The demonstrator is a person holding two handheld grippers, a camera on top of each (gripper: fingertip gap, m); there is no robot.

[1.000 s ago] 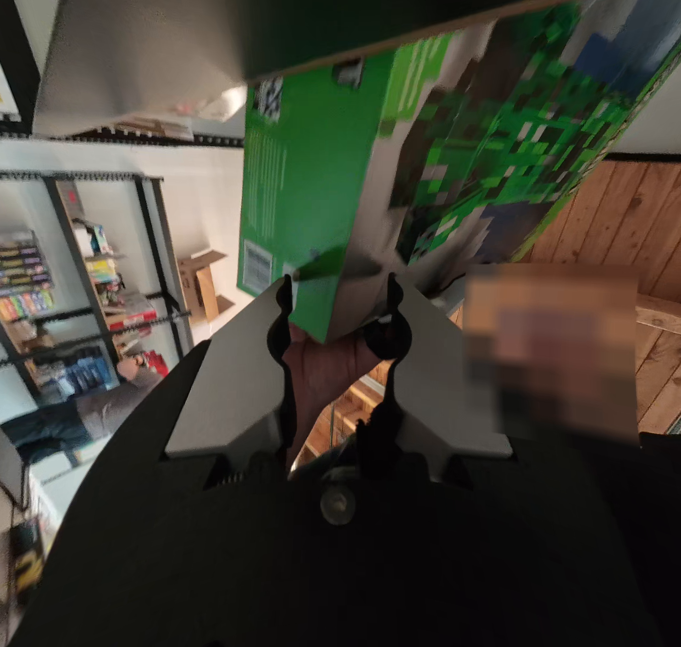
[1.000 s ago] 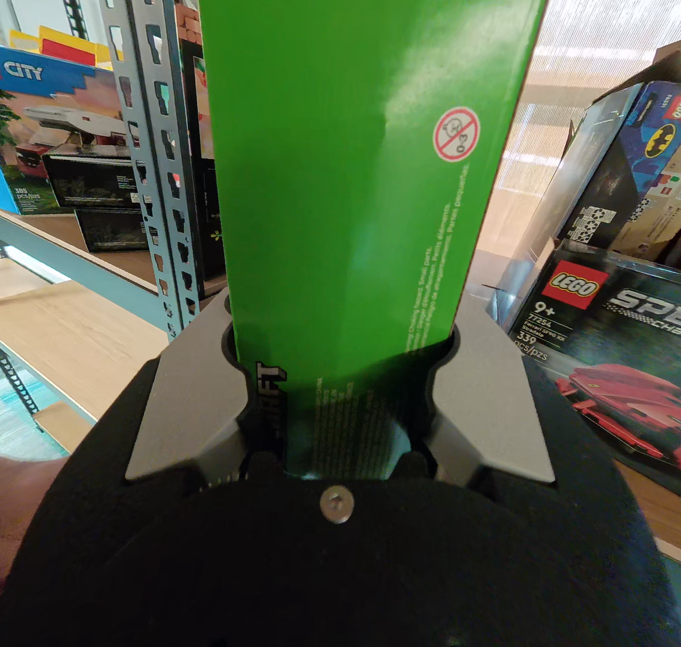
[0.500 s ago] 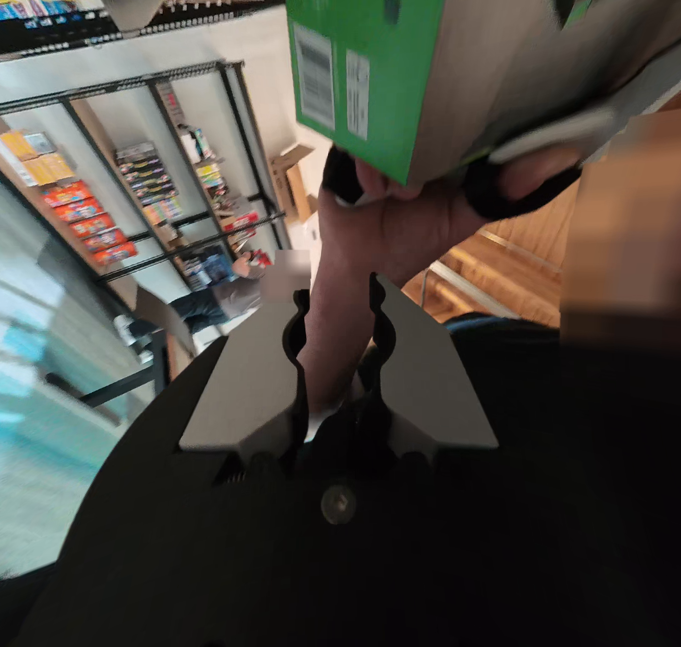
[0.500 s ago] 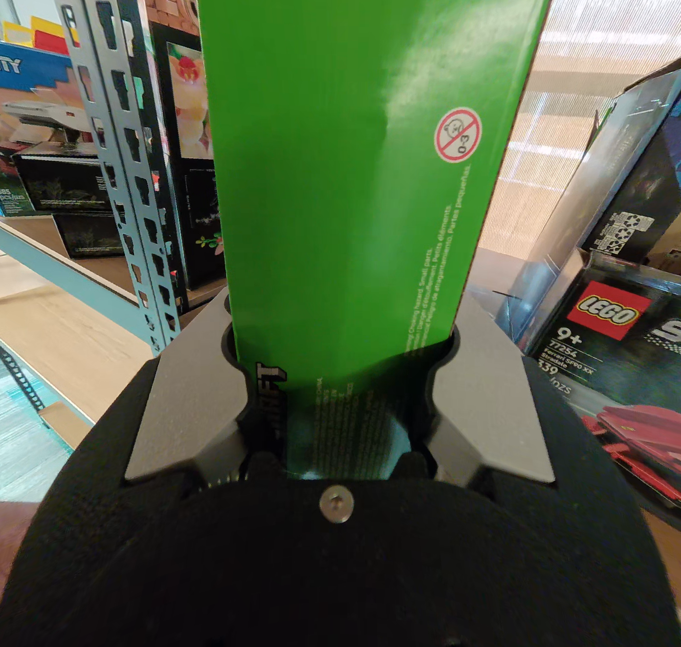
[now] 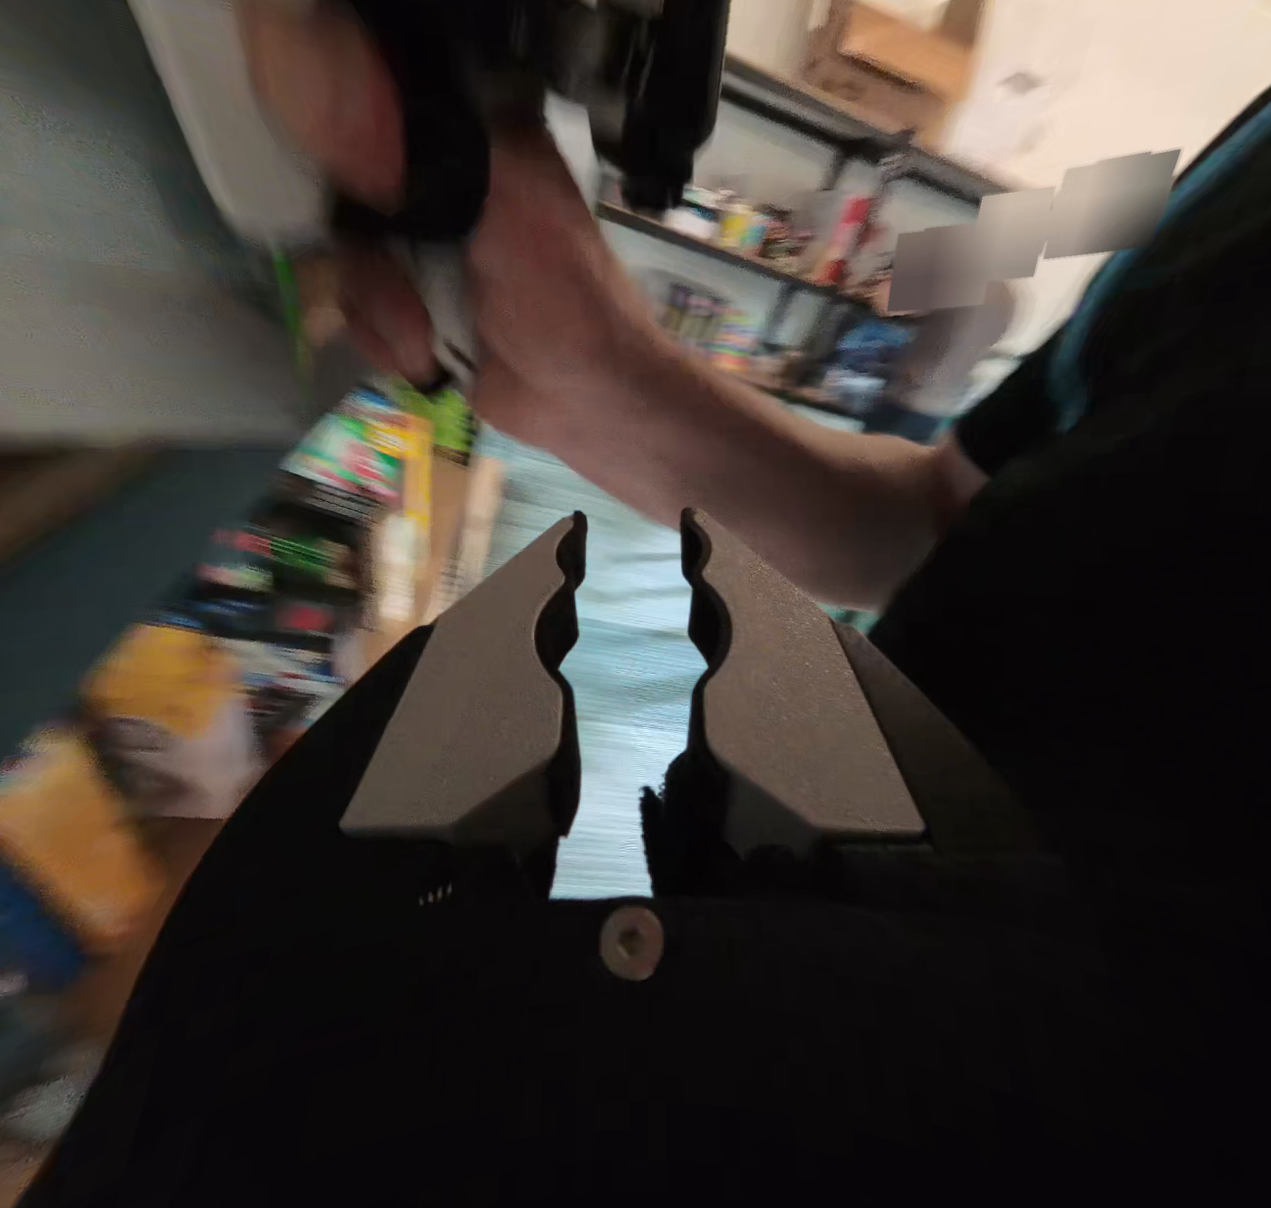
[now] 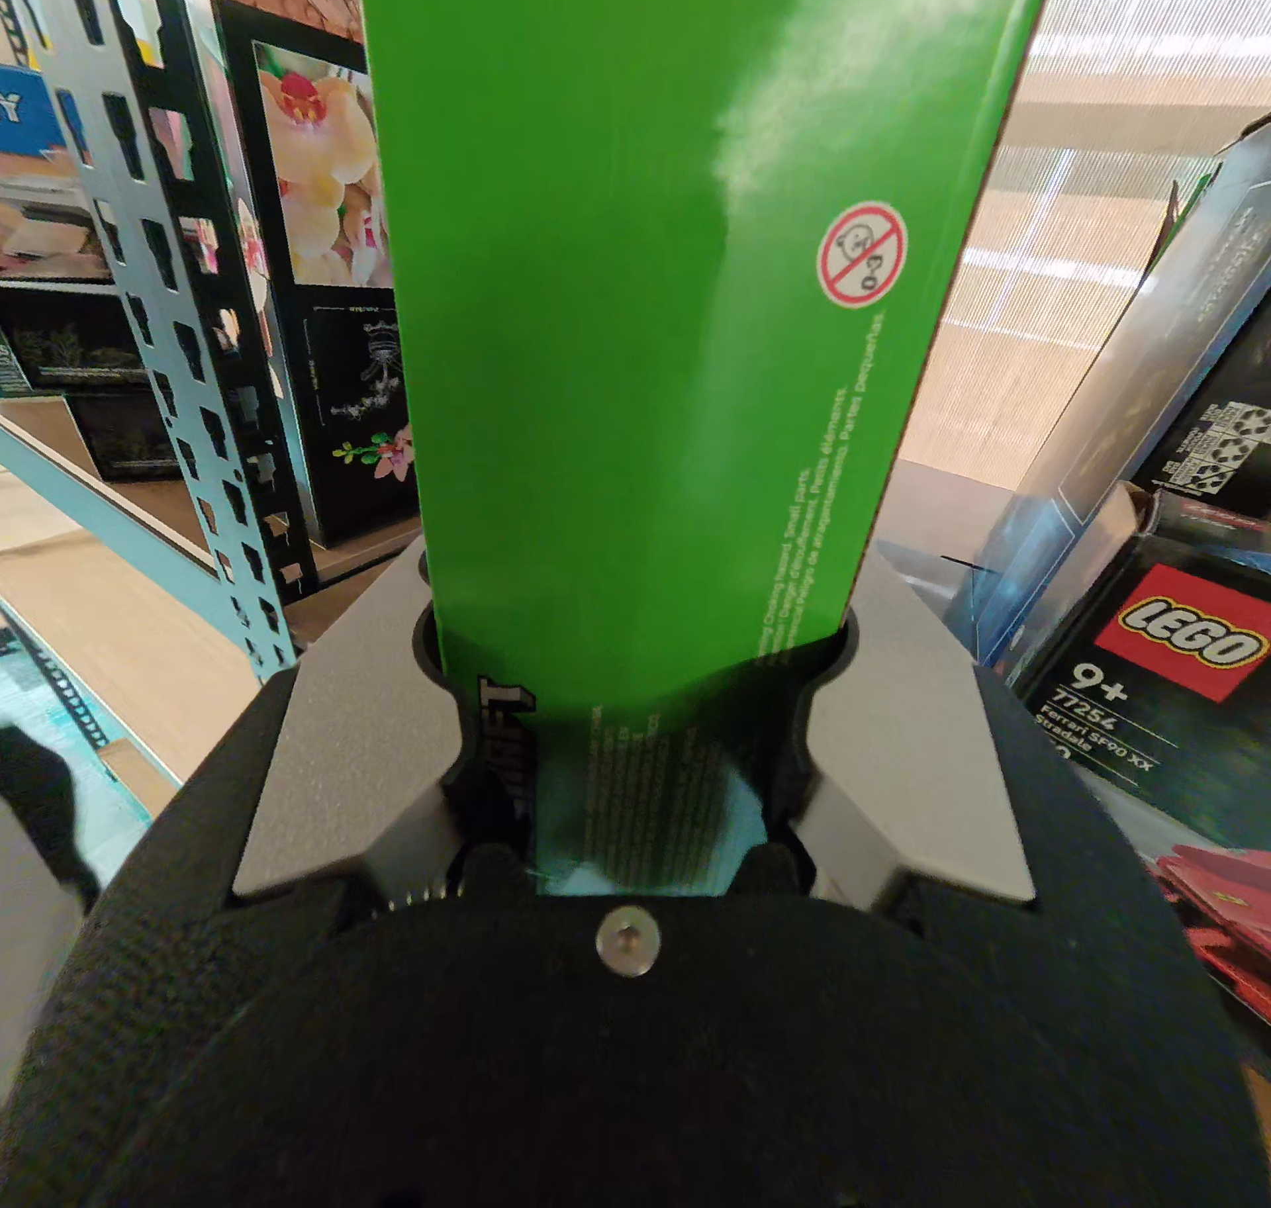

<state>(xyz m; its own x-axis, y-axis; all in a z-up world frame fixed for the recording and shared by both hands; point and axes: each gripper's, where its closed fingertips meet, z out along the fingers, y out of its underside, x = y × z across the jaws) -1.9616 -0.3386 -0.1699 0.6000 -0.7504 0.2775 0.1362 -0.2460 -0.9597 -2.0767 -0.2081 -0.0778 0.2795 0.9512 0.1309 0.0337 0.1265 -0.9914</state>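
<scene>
Right gripper: my two fingers squeeze the green box from both sides — the pads press its long edges, so it stands up tall and cannot tip.
Green box: right in front of me, between the grey shelf post on the left and the dark toy boxes on the right.
Left gripper: fingers apart, nothing in them — only pale floor shows through.
Near it: a bare forearm just past the tips; the rest is blurred.
</scene>
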